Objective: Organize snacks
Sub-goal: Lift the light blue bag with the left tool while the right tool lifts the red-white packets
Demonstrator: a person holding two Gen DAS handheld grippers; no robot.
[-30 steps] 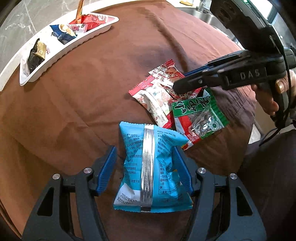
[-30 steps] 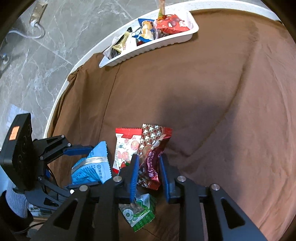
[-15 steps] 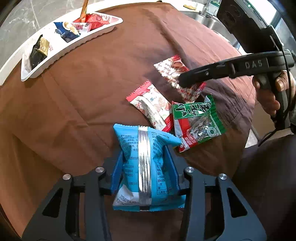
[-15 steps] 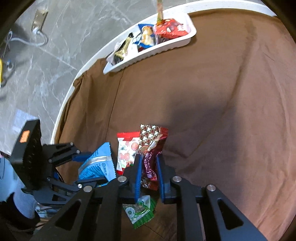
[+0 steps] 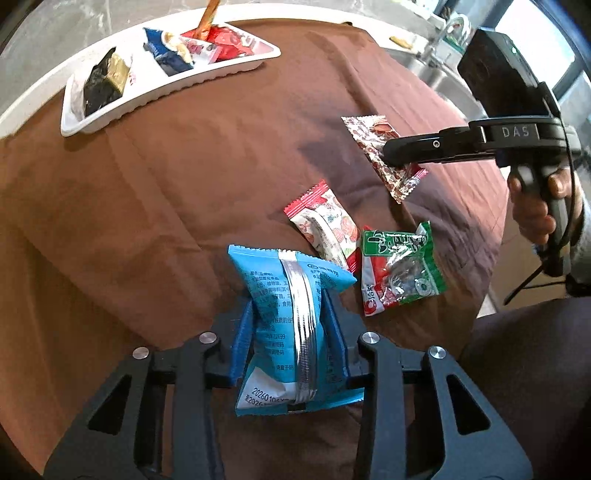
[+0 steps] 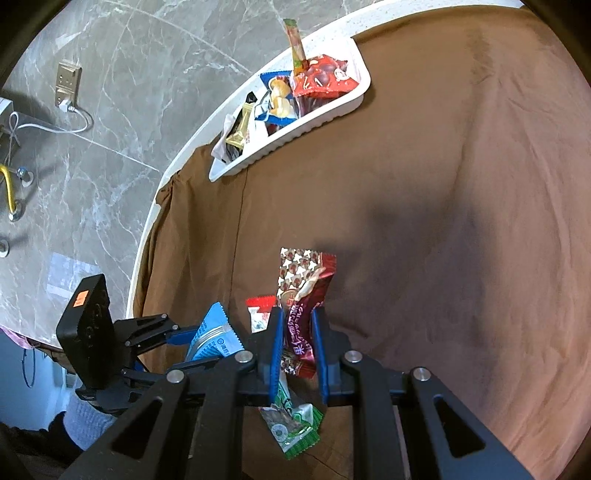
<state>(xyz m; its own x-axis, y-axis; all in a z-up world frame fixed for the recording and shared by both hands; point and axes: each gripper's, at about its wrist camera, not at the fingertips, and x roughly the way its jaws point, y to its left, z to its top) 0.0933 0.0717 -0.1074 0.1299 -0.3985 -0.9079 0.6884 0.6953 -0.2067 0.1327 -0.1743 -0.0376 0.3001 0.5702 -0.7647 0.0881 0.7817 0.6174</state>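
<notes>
My left gripper (image 5: 290, 314) has its jaws closing, and the blue pads press on a blue snack packet (image 5: 291, 291) that stands between them just above the brown cloth. In the right wrist view my right gripper (image 6: 297, 321) is shut on a dark red star-patterned packet (image 6: 303, 280), lifted off the cloth. A red-and-white packet (image 5: 325, 225) and a green packet (image 5: 399, 269) lie loose on the cloth between the two grippers. The white tray (image 5: 110, 114) at the far left edge holds several snacks.
A brown cloth (image 6: 443, 184) covers the round white table, whose rim (image 6: 173, 173) runs close behind the tray. A sink with a tap (image 5: 450, 29) lies beyond the far right. A person's hand (image 5: 532, 206) grips the right handle.
The left jaws closed onto the blue packet and raised it a little. The right jaws shut on the dark red packet and carried it up and away from the other two packets.
</notes>
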